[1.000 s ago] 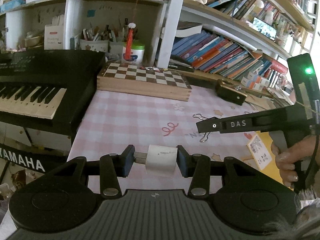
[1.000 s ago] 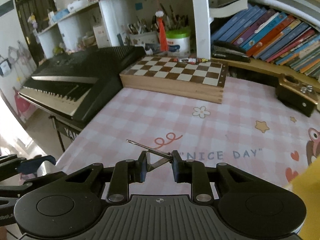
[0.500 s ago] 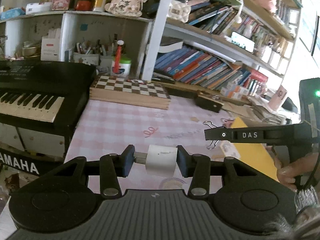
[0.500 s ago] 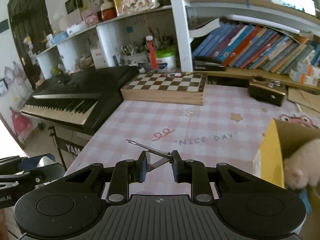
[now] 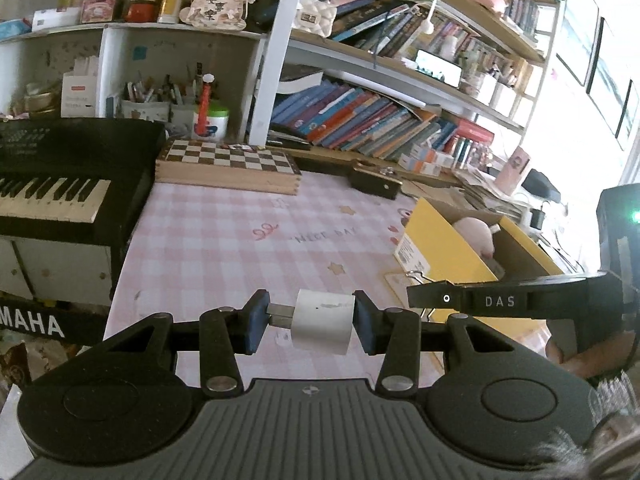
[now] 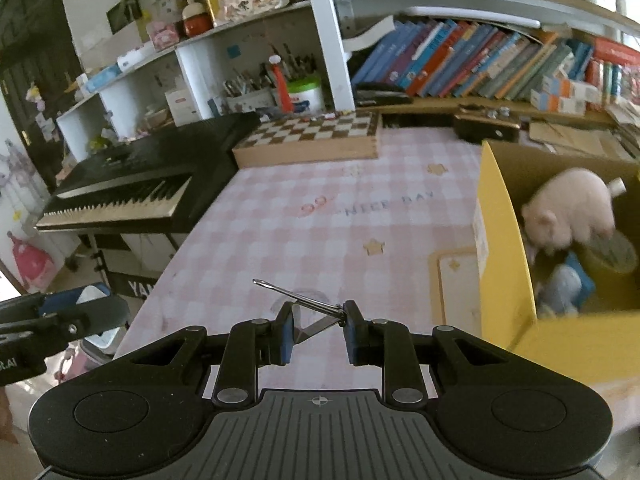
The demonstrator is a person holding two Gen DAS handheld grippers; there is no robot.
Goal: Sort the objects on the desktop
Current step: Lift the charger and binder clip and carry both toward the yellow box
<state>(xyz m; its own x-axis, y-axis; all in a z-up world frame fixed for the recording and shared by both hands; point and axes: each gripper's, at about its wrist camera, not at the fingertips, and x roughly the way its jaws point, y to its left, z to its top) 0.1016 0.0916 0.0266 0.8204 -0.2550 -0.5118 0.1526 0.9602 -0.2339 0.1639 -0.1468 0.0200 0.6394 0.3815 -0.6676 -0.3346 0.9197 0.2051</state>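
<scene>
My left gripper [image 5: 308,322] hangs above the pink checked tablecloth [image 5: 240,248], shut on a white cube-shaped charger plug [image 5: 323,322] whose metal end touches the left pad. In the right wrist view, my right gripper [image 6: 318,330] is shut on a silver binder clip [image 6: 316,322], and one wire handle sticks out up and to the left. The right gripper also shows side-on in the left wrist view [image 5: 412,300], close to a yellow cardboard box [image 5: 436,240]. That open box [image 6: 500,264] stands right of the right gripper and holds a pink plush toy [image 6: 572,208] among other items.
A black keyboard [image 6: 132,192] runs along the table's left edge. A wooden chessboard box [image 6: 312,140] and a small black box [image 6: 486,130] lie at the back, below crowded bookshelves [image 5: 380,120]. A tan sheet [image 6: 456,280] lies beside the yellow box.
Both grippers have drawn back and swung to the right with their loads still held. The yellow box with the plush toy has come into view on the right.
</scene>
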